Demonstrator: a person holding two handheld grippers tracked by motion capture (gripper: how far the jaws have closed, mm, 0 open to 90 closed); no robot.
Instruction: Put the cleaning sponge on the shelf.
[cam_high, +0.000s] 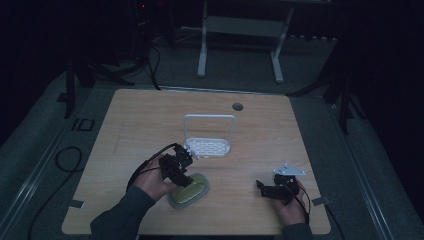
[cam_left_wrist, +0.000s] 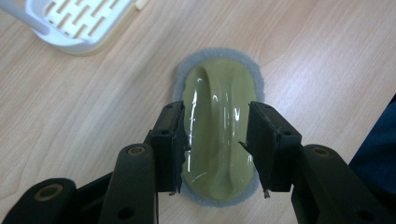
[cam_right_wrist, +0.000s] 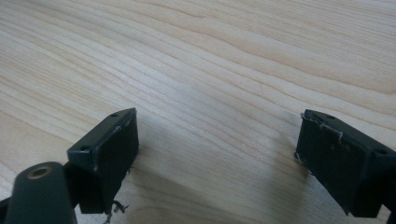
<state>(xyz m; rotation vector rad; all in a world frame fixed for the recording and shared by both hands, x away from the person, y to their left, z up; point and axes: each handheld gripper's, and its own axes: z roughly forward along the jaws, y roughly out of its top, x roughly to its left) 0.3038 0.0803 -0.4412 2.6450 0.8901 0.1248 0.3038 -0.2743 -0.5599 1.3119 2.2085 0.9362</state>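
An olive-green scrubber (cam_high: 195, 190) with a grey felt base lies on the wooden table (cam_high: 140, 120), near the front and left of centre. In the left gripper view its glossy ridged top (cam_left_wrist: 215, 88) runs away from the camera. My left gripper (cam_high: 186, 179) (cam_left_wrist: 217, 140) hovers right over it, open, one jaw on each side of the raised ridge, and I cannot tell whether the pads touch it. My right gripper (cam_high: 261, 186) (cam_right_wrist: 217, 154) rests low over bare wood at the front right, wide open with nothing between its jaws.
A white slotted drainer tray (cam_high: 207, 146) (cam_left_wrist: 70, 23) with a tall wire handle stands just behind the scrubber at mid-table. A round cable hole (cam_high: 237, 106) sits near the far edge. A white frame stands on the floor beyond the table.
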